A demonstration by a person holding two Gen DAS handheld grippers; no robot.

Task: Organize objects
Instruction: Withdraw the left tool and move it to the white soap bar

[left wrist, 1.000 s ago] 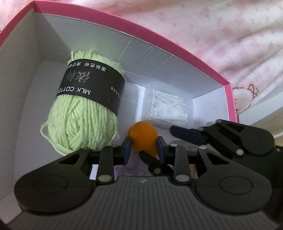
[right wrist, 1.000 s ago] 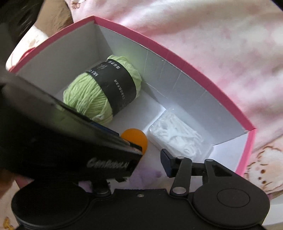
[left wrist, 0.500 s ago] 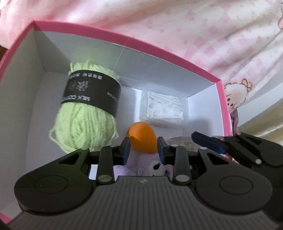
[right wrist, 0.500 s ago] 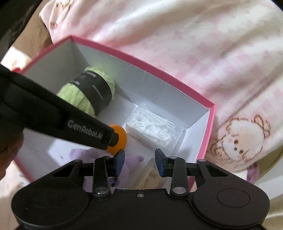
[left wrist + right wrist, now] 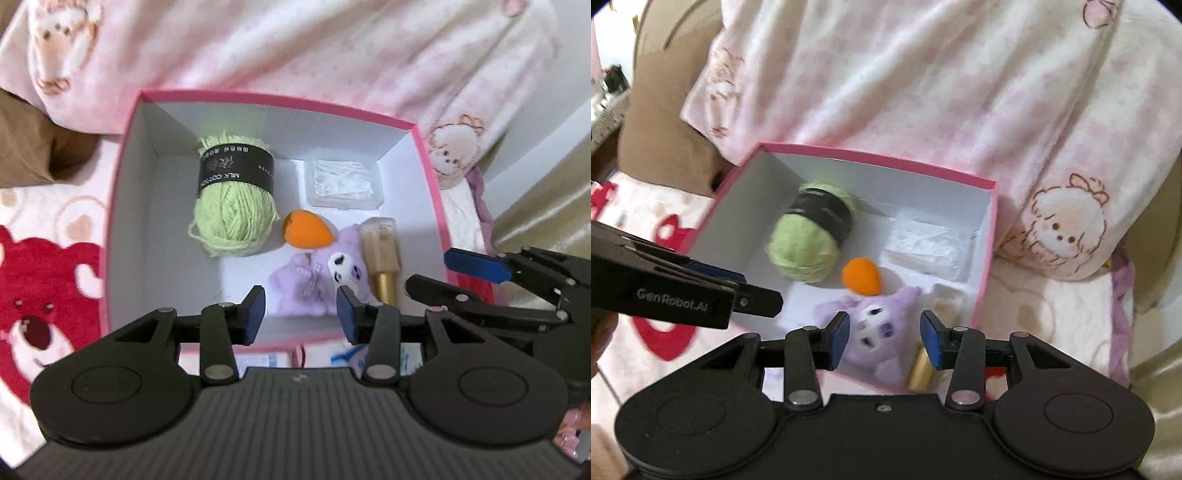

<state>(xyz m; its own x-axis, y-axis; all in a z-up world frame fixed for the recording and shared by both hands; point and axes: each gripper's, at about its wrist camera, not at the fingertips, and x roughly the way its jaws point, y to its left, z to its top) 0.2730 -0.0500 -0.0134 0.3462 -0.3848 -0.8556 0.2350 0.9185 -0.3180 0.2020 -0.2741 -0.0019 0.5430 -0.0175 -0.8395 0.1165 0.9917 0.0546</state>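
Presently, one pink box [image 5: 122,192], open-topped, white inside, sits on pink bedding [image 5: 923,92] ahead of and below both grippers. Contents, counted from the left gripper [image 5: 301,308]: a green yarn ball [image 5: 234,206] with a black band, ahead and to its left; an orange sponge [image 5: 306,233], egg-shaped, straight ahead; a clear packet of cotton swabs [image 5: 343,179] in the far corner to its right; a purple plush toy [image 5: 314,277] just beyond the fingertips; a beige bottle [image 5: 382,254] with a gold cap, lying touching the plush on its right. The left gripper's jaws have just been opening and stand parted with nothing between them. The right gripper [image 5: 884,339] hovers over the plush, jaws spread after a slight widening — it, too, is empty. Status, by my reckoning: five items boxed, sorting largely done — what remains outside, if anything, cannot be told from here.
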